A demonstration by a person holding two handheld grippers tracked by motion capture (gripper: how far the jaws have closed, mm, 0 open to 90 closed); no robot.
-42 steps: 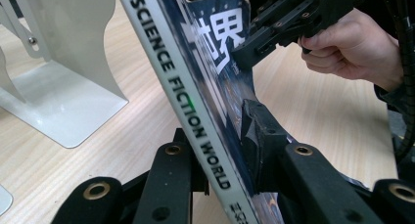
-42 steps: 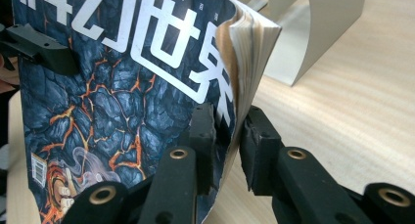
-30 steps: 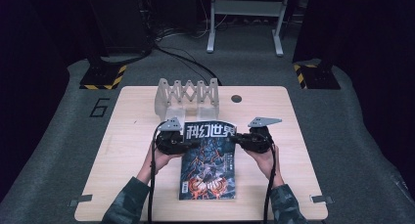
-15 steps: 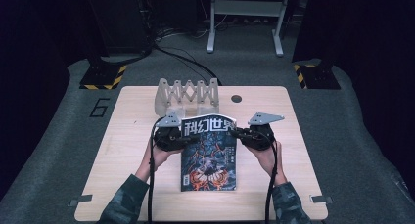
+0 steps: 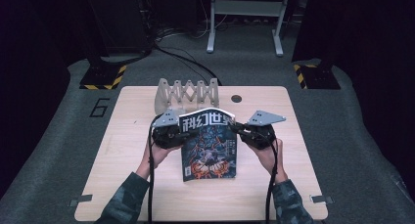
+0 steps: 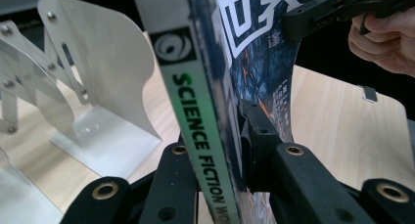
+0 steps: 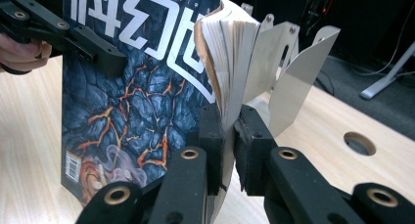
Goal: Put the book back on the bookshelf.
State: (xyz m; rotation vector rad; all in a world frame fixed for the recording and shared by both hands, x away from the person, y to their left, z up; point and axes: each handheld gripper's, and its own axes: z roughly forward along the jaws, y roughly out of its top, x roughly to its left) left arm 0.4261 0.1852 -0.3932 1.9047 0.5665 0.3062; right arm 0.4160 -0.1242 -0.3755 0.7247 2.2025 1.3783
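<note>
Since a second ago you've tipped the magazine (image 5: 208, 143) up off the table (image 5: 122, 185) and carried it toward the folding metal rack (image 5: 187, 93); it's now held steep, top edge just in front of the rack. Your left gripper (image 5: 170, 134) pinches the spine edge, which reads "SCIENCE FICTION" in green. Your right gripper (image 5: 253, 134) pinches the open page edge. Cover carries large white Chinese characters over blue rock with orange cracks, barcode at a lower corner.
</note>
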